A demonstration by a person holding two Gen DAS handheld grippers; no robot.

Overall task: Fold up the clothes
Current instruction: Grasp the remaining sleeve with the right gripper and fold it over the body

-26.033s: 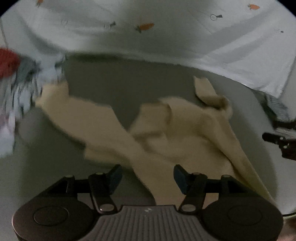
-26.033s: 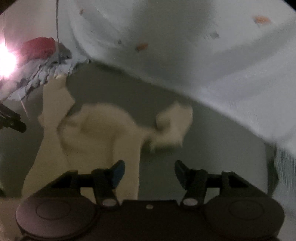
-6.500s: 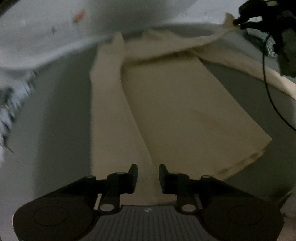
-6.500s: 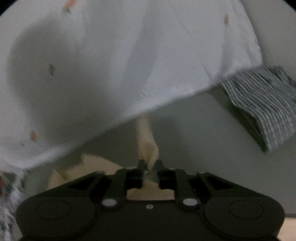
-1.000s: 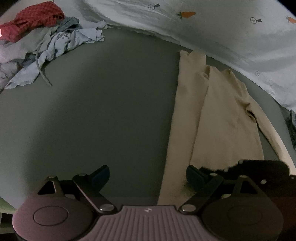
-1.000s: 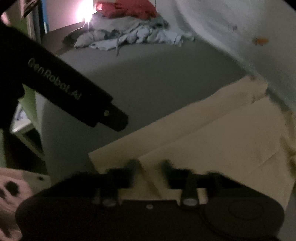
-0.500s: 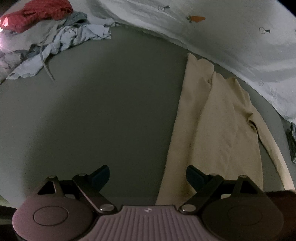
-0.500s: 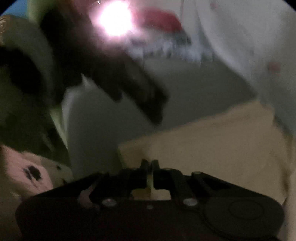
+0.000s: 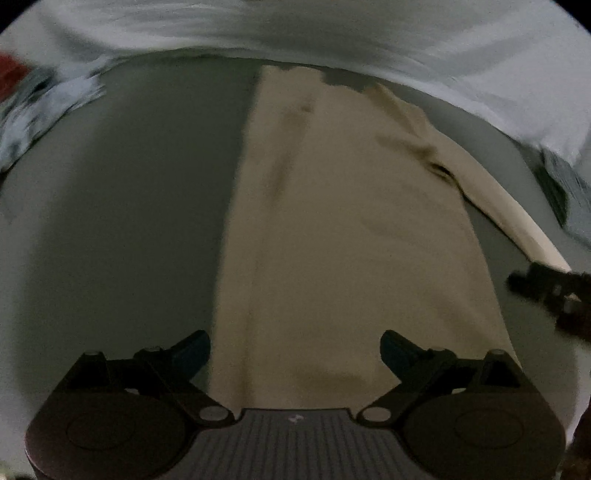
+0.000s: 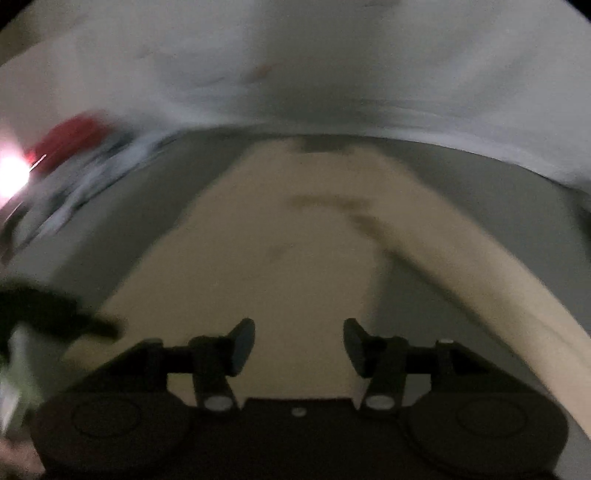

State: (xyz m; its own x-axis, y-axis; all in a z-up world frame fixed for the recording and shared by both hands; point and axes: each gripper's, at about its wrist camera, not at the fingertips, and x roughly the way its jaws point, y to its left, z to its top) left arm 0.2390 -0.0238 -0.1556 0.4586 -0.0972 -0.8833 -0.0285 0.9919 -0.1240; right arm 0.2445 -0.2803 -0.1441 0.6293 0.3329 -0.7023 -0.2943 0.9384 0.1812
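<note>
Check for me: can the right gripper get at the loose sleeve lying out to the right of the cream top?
Probably yes. The right gripper is open and empty over the cream top, and the sleeve lies flat on the grey surface just beside it, with nothing on it or between them.

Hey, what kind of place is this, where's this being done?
Probably a bedroom at home: a cream top lies spread on a grey surface, a white printed sheet sits behind it, and unfolded laundry is heaped nearby.
</note>
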